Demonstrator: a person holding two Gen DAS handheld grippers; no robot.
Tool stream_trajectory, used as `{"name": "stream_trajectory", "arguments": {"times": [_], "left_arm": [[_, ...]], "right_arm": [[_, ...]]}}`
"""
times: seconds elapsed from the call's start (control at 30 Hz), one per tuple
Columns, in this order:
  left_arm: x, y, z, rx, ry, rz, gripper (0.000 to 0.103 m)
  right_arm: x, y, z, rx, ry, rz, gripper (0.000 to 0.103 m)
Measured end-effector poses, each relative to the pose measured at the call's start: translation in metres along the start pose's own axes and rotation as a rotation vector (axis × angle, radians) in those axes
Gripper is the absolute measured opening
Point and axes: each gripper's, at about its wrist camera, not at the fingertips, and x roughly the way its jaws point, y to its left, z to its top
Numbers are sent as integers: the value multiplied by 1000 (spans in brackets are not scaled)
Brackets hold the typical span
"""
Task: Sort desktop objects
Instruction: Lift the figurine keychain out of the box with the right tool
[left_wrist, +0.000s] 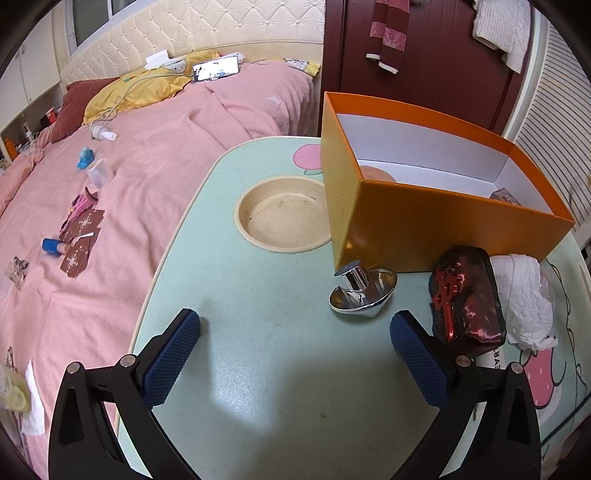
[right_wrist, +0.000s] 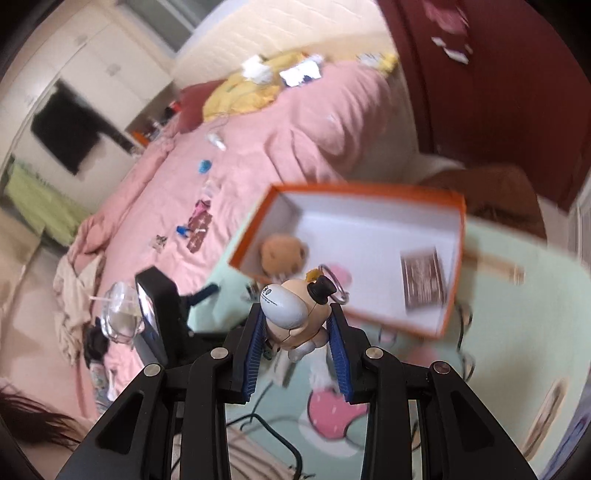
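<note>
Holding a toy dog figurine above the tabletop, short of the orange box.

The right hand-held gripper clamps the figurine; its view alone shows the box's inside: a brown plush and a dark card, all blurred. The left hand-held gripper gapes wide with nothing in it, before a chrome spinning top and a dark red-marked block.

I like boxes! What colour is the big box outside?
Orange outside, white inside; the box shows best in the left wrist view.
</note>
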Motion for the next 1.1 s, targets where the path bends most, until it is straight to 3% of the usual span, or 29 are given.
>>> {"name": "stream_trajectory", "arguments": {"times": [0.23,0.43,0.53,0.6,0.7,0.83,0.93,1.03,1.1], "left_arm": [[0,0,-1,1,0,0,103],[-3,2,-1,-10,-3,-4,103],[-16,8,1,-43,-56,-9,103],[-31,13,5,-49,-101,-17,103],[-49,17,14,-45,-133,-53,103],[-68,17,37,-19,-148,-105,103],[-79,2,63,29,-155,-163,103],[-80,-26,90,110,-124,-250,102],[-69,-55,108,164,-48,-316,95]], "right_arm": [[32,-24,-44,65,42,-88,32],[57,-18,-60,18,71,-90,33],[62,-19,-64,12,58,-109,33],[62,-19,-65,5,44,-115,43],[48,-18,-68,-17,-43,-99,57],[26,-16,-75,-55,-189,-75,58],[27,-17,-79,-60,-240,-103,60],[37,-21,-84,-31,-262,-127,60],[39,-26,-90,-3,-288,-117,60]]}}
